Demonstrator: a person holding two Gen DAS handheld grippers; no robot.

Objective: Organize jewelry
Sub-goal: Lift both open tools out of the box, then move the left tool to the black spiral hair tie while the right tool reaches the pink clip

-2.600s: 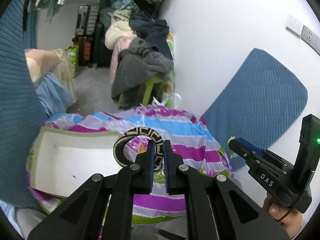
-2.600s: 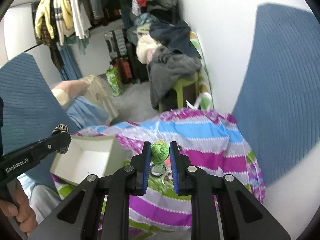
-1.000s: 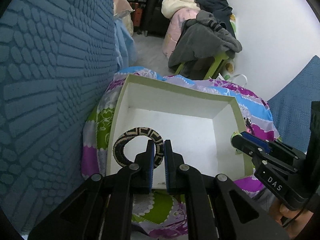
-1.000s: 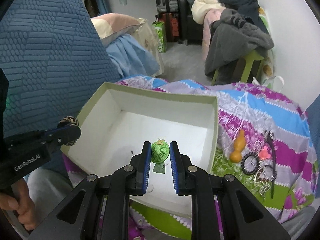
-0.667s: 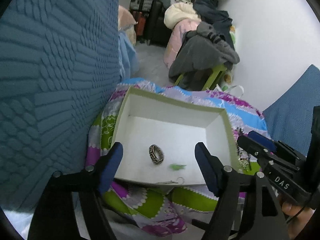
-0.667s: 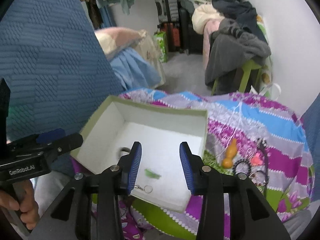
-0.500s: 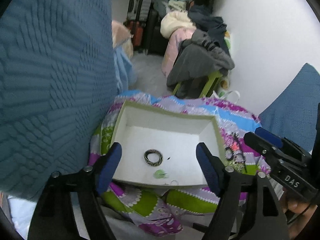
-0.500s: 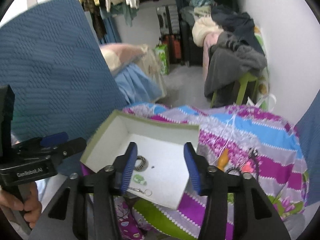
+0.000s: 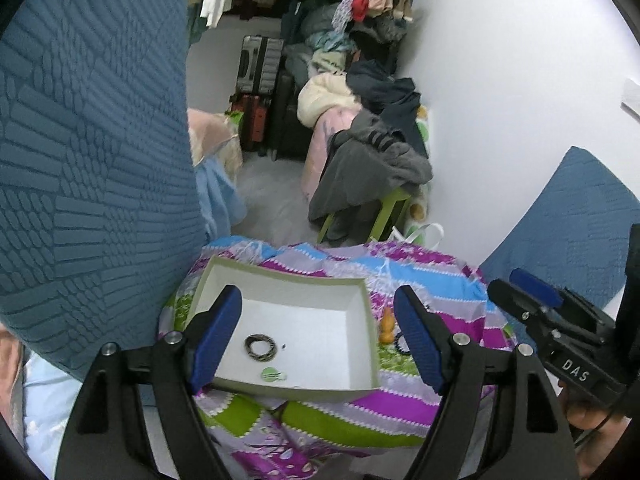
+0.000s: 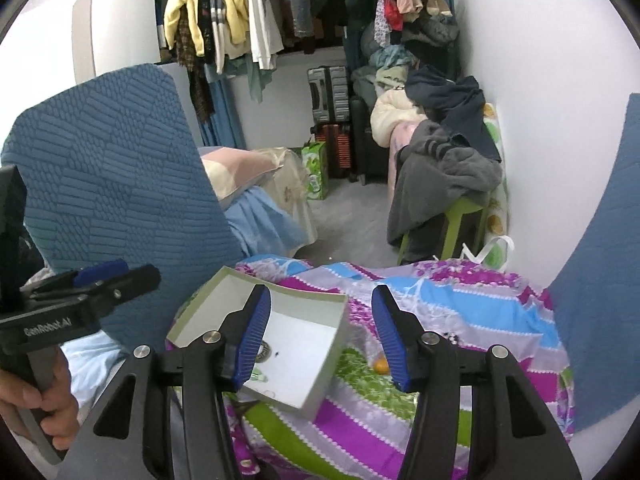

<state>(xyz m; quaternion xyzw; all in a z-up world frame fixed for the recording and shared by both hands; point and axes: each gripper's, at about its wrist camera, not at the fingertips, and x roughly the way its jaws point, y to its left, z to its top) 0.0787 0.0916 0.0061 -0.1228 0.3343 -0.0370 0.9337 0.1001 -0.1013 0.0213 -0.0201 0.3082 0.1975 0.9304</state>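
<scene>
The left gripper [image 9: 318,334] hangs above the box with its jaws spread wide and nothing between them. The right gripper [image 10: 320,334] is also open and empty, its jaws having just parted. Below them, the white box with a green rim [image 9: 280,278] sits on a striped, flowered cloth [image 9: 420,280]. Inside it, a dark patterned bangle [image 9: 261,347] lies flat on the floor of the box, and a small green crocheted charm [image 9: 272,375] lies just beside it near the front wall. More jewelry, including an orange piece [image 9: 386,326], lies on the cloth right of the box.
</scene>
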